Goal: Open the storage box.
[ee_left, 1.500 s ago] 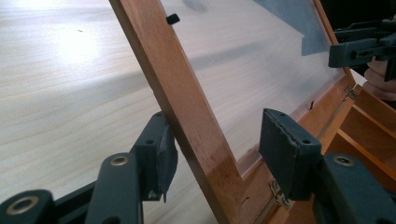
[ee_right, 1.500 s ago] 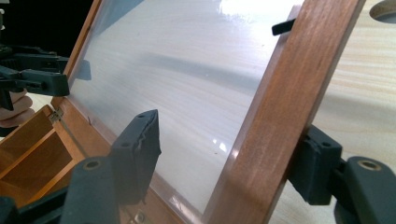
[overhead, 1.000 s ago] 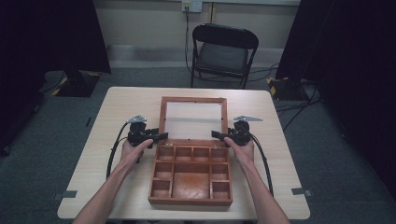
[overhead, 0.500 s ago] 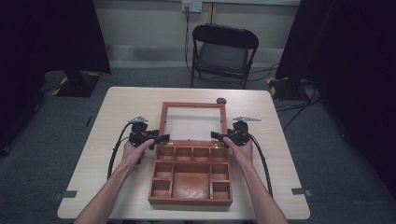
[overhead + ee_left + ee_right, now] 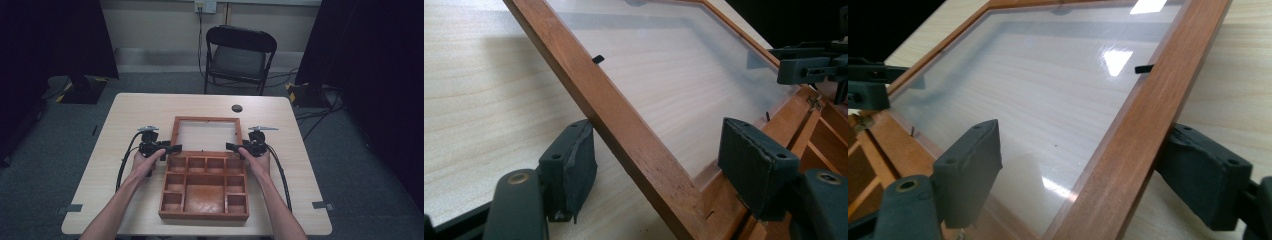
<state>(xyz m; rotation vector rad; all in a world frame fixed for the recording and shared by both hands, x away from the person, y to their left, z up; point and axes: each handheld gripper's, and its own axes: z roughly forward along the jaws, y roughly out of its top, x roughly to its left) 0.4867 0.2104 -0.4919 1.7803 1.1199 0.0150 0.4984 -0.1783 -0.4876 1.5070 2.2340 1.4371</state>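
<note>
A wooden box (image 5: 204, 216) with several compartments lies on the table, its glass-paned lid (image 5: 206, 120) swung open and leaning back behind it. My left gripper (image 5: 176, 148) straddles the lid's left rail (image 5: 624, 125) near the hinge. Its jaws have just been opening, and the far pad stands clear of the wood. My right gripper (image 5: 231, 146) straddles the right rail (image 5: 1143, 115) the same way. Those jaws have also just been opening, with one pad (image 5: 973, 165) over the glass, off the frame. In each gripper view the other gripper shows across the pane (image 5: 809, 67) (image 5: 868, 85).
The light wood table (image 5: 140, 115) has bare surface left and right of the box. A small dark round thing (image 5: 237, 108) sits on it behind the lid. A black folding chair (image 5: 240, 55) stands beyond the far edge, with cables on the floor.
The lid has tipped farther back and lower, uncovering the dark round thing behind it. Both grippers' jaws stand wider than before; the hands have hardly moved.
</note>
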